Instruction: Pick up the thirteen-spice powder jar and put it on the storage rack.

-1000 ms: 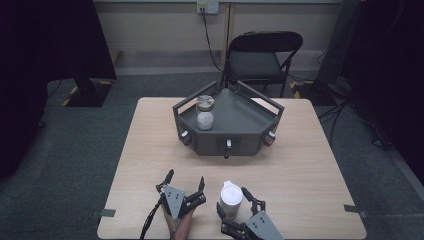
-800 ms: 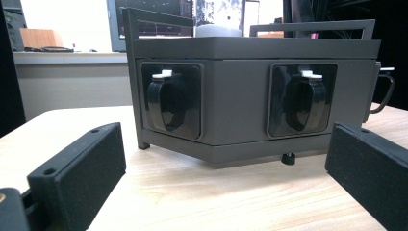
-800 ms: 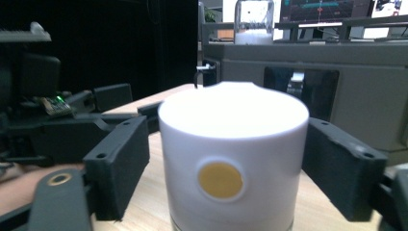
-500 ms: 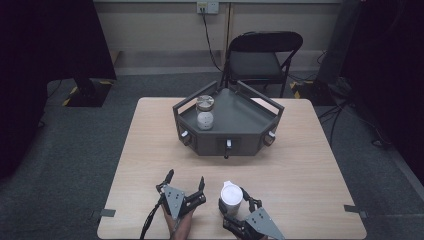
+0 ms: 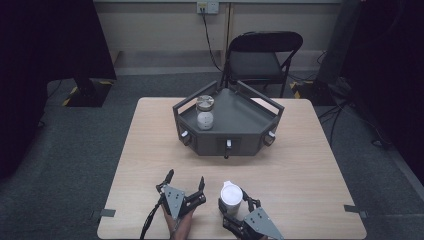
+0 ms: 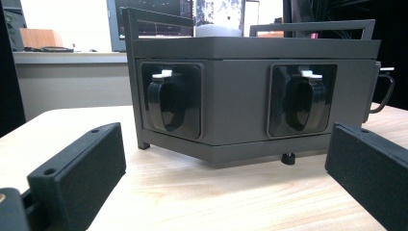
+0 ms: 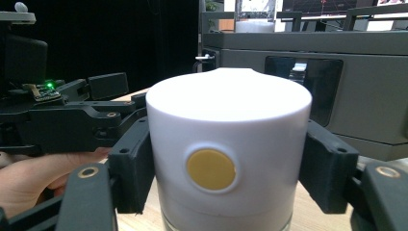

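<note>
At the bottom of the frame, the right gripper (image 5: 231, 206) has just squeezed shut on a white jar (image 5: 231, 197); the left gripper (image 5: 185, 181) is spread wide beside it.

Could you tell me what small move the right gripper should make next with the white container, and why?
Probably a short, straight lift. The right gripper has just been closing, and both pads now press the sides of the white container, which stands upright on the table. The left gripper is open beside it, and the dark tray lies farther ahead, so lifting first should clear both.
</note>
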{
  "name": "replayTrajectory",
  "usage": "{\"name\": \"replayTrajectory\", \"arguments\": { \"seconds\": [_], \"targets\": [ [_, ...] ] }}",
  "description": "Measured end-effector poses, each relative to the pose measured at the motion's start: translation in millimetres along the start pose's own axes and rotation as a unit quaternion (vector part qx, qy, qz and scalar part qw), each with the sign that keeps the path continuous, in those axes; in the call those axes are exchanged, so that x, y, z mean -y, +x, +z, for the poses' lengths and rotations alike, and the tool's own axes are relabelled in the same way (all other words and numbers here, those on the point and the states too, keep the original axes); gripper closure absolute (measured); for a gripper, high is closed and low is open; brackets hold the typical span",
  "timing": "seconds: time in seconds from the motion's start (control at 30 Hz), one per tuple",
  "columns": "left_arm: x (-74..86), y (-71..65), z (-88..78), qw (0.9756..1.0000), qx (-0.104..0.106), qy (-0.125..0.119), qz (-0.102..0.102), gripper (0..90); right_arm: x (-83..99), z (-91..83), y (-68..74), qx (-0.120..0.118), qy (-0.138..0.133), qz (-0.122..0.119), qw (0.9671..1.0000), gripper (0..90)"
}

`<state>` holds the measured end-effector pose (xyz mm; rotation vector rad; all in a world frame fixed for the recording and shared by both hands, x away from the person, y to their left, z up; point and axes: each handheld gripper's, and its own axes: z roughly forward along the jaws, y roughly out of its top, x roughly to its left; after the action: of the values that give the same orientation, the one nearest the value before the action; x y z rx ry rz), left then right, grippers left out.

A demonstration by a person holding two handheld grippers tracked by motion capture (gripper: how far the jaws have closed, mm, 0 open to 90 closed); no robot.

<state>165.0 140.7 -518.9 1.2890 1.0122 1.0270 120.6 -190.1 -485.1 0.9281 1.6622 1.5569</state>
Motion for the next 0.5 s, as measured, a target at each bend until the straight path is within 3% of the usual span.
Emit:
{"name": "replayTrajectory", "arguments": {
  "seconds": [0.5],
  "targets": [
    [0.0, 0.0, 0.0, 1.0000, 0.000, 0.000, 0.000, 0.0, -15.6, 0.4, -8.6, -0.008, 0.002, -0.007, 0.9999, 29.7]
  ]
}}
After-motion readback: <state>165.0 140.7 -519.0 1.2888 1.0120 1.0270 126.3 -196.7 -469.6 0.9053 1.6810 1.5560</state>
